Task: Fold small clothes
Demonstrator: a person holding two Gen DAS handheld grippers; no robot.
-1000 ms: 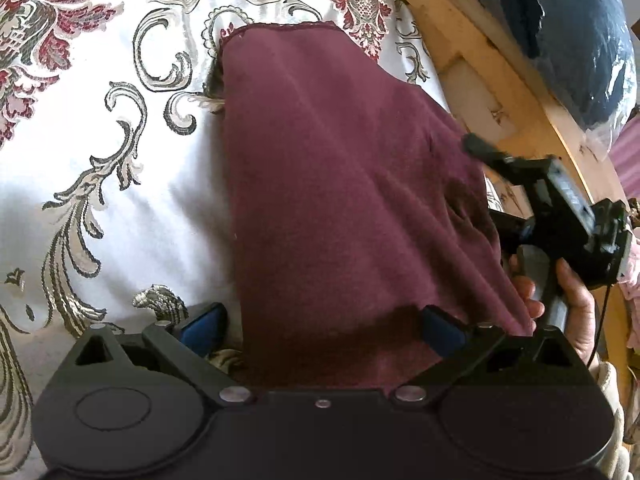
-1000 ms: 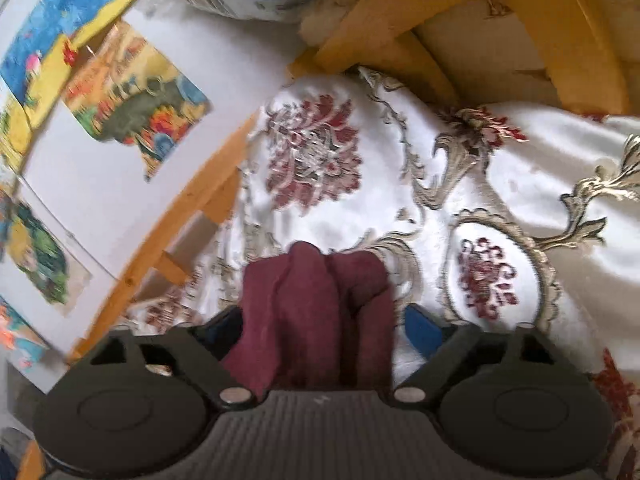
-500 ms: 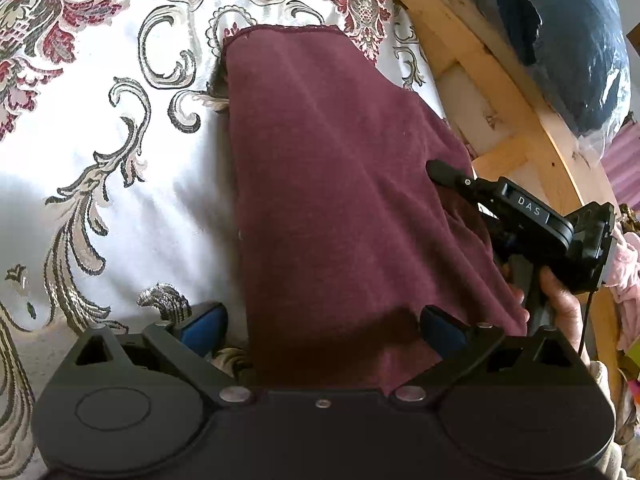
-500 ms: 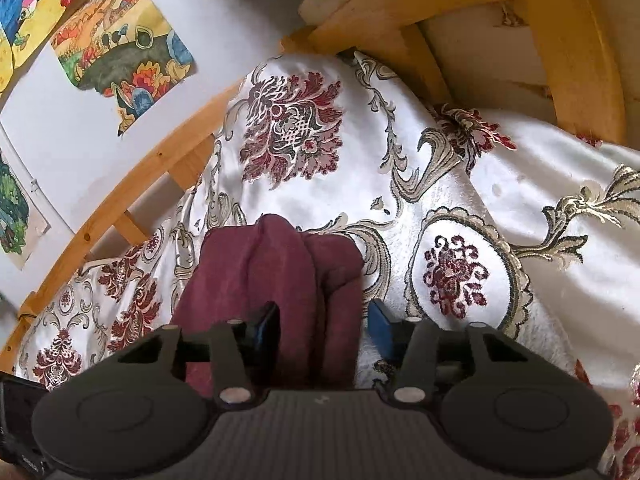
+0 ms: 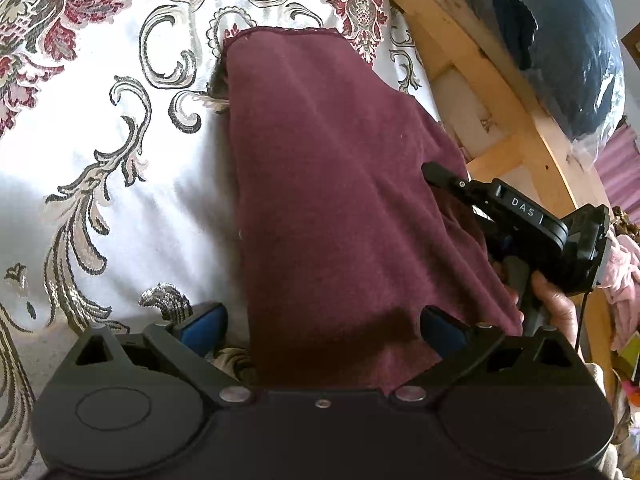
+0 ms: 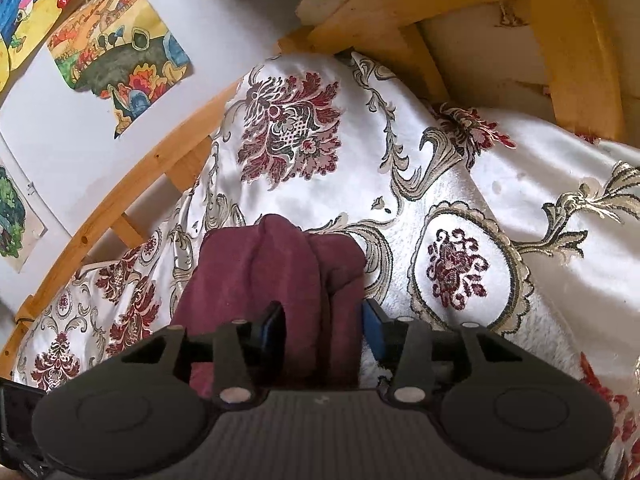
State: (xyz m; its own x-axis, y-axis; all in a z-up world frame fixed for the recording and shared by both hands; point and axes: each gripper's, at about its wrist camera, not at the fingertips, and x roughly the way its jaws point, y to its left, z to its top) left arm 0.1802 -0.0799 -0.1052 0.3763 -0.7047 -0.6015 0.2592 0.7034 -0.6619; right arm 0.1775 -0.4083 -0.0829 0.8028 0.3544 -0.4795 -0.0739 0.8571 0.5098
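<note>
Your left wrist camera takes in the whole maroon garment (image 5: 332,208) lying flat on the brocade bedspread (image 5: 100,152), its hemmed far edge square to the pattern. Your left gripper (image 5: 320,322) stands spread wide, the garment's near end lying between the blue pads without either pressing it. At the right edge the same view catches your right gripper (image 5: 440,176) from the side, a hand (image 5: 552,308) on its handle, reaching into the cloth's right border.

Your right wrist camera shows what that angle hides: the right gripper (image 6: 324,320) pinching a bunched fold of the garment (image 6: 280,264) between its blue pads.

A wooden bed frame (image 6: 460,8) hems the bedspread (image 6: 460,184) on the far side, with coloured drawings (image 6: 120,52) on the wall to the left. A bag of dark cloth (image 5: 560,48) sits beyond the frame.
</note>
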